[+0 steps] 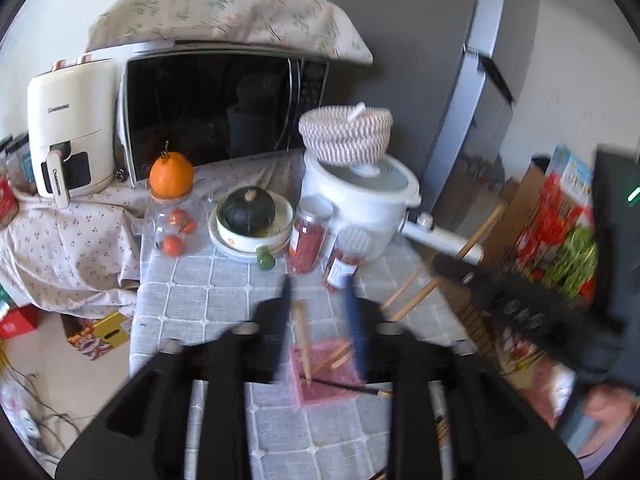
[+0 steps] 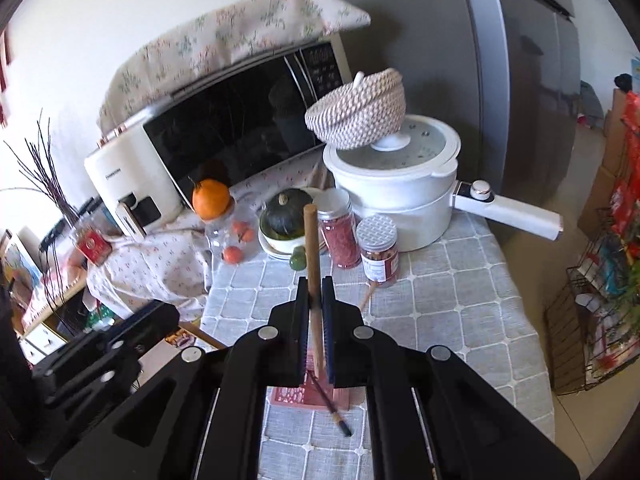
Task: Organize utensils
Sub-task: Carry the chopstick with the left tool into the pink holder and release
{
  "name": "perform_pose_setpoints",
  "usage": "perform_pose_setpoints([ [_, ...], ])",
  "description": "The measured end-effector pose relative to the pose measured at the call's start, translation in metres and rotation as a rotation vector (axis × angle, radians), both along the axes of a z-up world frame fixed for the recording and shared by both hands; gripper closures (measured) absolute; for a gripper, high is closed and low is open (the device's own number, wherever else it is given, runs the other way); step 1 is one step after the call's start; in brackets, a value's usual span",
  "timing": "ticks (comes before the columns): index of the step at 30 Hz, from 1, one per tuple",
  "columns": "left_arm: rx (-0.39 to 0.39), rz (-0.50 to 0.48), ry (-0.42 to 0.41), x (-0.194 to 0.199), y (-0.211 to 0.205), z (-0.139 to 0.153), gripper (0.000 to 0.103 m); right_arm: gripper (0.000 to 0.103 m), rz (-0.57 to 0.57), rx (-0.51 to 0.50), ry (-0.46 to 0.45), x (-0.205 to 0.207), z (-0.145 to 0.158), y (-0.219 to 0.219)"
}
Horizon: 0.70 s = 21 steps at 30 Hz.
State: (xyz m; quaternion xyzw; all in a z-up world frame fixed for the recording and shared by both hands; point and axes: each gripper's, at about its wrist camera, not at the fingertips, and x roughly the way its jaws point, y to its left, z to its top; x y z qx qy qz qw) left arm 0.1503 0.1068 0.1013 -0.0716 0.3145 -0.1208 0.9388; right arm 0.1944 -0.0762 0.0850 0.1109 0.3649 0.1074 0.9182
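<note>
A pink tray [image 1: 320, 380] lies on the grey checked tablecloth [image 1: 208, 300], with wooden chopsticks and a dark one [image 1: 348, 389] on it. My left gripper [image 1: 318, 292] hovers over the tray, open; a wooden chopstick [image 1: 302, 340] slants loose between its fingers, its tip on the tray. My right gripper [image 2: 316, 282] is shut on an upright wooden chopstick [image 2: 311, 240] above the tray [image 2: 292, 394]. In the left wrist view the right gripper [image 1: 500, 300] shows blurred at the right. Another wooden stick [image 2: 368, 296] lies on the cloth by a jar.
Behind the tray stand two red-filled jars [image 2: 340, 232], a bowl with a dark squash [image 1: 250, 212], a jar topped by an orange [image 1: 172, 174], and a white pot [image 2: 396, 184] carrying a woven basket [image 2: 358, 114]. A microwave [image 1: 216, 112] and fridge [image 2: 520, 80] stand behind.
</note>
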Motion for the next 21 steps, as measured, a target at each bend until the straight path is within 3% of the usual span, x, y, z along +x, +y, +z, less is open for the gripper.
perform_pose_setpoints([
  [3, 0.004, 0.040, -0.057, -0.007, 0.009, 0.011, 0.061, 0.097, 0.013, -0.008, 0.003, 0.003, -0.008, 0.004],
  [8, 0.007, 0.093, -0.076, -0.010, 0.020, 0.017, 0.054, 0.093, 0.057, -0.013, 0.002, 0.007, -0.014, 0.017],
  [10, 0.022, 0.125, -0.079, -0.011, 0.023, 0.014, 0.048, 0.083, 0.065, -0.015, -0.005, 0.004, -0.017, 0.020],
  [11, 0.031, 0.135, -0.080, -0.012, 0.024, 0.013, 0.047, 0.070, 0.066, -0.016, -0.012, 0.001, -0.018, 0.021],
  [15, 0.079, 0.163, -0.093, -0.019, 0.022, 0.008, 0.046, 0.069, 0.049, -0.051, -0.047, -0.014, -0.014, 0.023],
  [21, 0.156, 0.223, -0.163, -0.045, 0.009, 0.009, 0.030, 0.069, -0.008, -0.108, -0.122, -0.047, 0.002, 0.014],
])
